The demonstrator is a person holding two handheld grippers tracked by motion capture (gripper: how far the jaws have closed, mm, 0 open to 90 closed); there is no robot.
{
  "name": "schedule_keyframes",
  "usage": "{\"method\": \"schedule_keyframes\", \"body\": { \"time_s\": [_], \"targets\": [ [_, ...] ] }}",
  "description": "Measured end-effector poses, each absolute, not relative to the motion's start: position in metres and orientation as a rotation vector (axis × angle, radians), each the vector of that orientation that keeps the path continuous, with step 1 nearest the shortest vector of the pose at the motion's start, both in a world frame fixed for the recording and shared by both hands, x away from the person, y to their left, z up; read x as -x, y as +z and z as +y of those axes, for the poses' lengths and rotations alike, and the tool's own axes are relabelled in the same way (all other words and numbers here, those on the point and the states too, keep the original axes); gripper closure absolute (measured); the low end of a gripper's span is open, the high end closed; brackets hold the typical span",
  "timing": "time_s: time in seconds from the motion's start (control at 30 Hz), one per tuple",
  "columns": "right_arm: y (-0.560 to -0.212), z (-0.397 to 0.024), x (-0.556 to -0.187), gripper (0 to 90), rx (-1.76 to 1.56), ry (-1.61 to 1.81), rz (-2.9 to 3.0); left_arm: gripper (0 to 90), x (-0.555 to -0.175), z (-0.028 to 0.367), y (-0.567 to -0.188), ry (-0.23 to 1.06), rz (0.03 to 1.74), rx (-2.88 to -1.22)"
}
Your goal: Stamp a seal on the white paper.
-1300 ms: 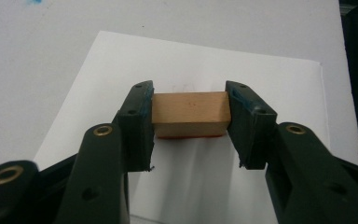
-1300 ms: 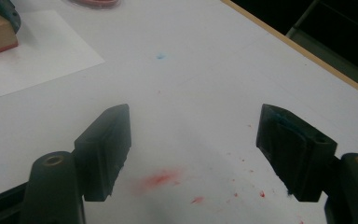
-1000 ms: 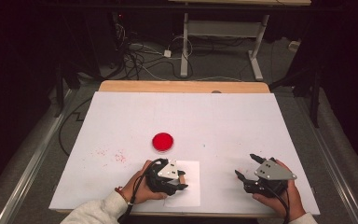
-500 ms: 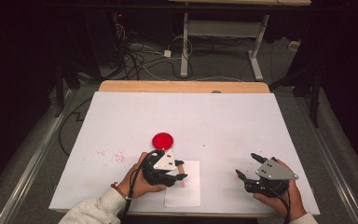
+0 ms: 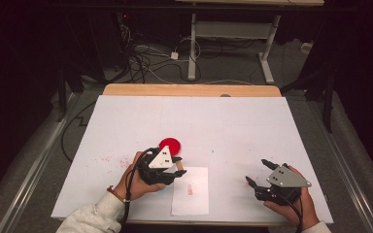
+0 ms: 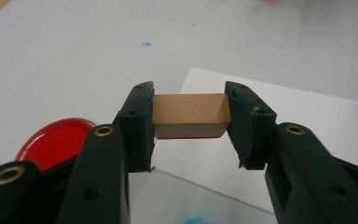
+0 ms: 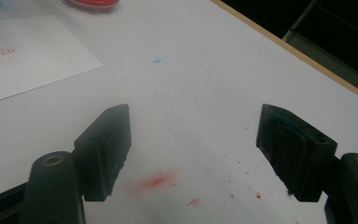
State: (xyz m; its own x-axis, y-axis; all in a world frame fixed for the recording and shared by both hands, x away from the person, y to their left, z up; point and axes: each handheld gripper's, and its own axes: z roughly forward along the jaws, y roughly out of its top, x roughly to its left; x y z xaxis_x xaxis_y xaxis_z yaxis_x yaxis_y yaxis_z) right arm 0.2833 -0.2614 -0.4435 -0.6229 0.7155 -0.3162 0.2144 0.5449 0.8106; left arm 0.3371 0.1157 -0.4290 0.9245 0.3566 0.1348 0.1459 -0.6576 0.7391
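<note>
**Wooden stamp held over the paper**

The white paper sheet (image 5: 190, 190) at lower centre bears a red printed mark, too small to read. The left gripper (image 6: 189, 128) is clamped on a small rectangular wooden stamp block (image 6: 189, 115), just below the round red ink pad (image 5: 170, 145). The right gripper (image 7: 193, 151), at lower right, rests level with its jaws wide apart.

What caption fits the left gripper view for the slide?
Left gripper clamps a wooden stamp block above white paper, red ink pad at lower left.
</note>
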Motion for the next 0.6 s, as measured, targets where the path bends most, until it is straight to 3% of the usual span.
{"method": "schedule_keyframes", "body": {
  "time_s": [0.6],
  "targets": [
    [-0.443,-0.261,-0.285,26.8,-0.748,1.001,2.134,53.9,-0.358,0.132,-0.424,0.367,0.452,-2.247]
  ]
}}
